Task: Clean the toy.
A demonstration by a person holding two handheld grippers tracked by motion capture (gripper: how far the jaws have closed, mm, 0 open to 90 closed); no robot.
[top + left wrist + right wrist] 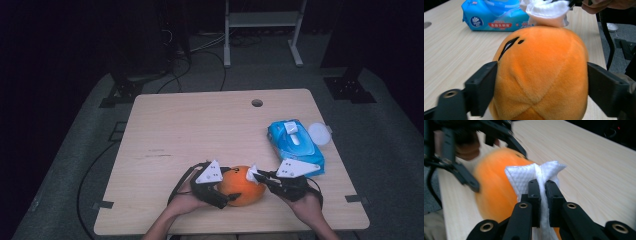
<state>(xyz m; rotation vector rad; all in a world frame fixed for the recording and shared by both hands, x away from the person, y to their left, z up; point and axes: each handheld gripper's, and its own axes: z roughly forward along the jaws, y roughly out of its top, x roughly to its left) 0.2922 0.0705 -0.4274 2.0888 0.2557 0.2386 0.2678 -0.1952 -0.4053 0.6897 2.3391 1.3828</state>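
Your left gripper [226,192] is clamped on the orange plush [242,186], one jaw on each side of it, as the left gripper view shows. The plush [540,72] sits on the desk [190,130] close to its near edge, about midway along. Your right gripper [256,176] has its jaws pressed together on a white wipe [536,178], and the wipe [546,11] touches the plush. A blue pack [295,145] lies near the desk's right edge, with a white lid [319,133] just beside it.

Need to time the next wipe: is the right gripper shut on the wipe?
Shut: right gripper pinches the white wipe against the orange plush.
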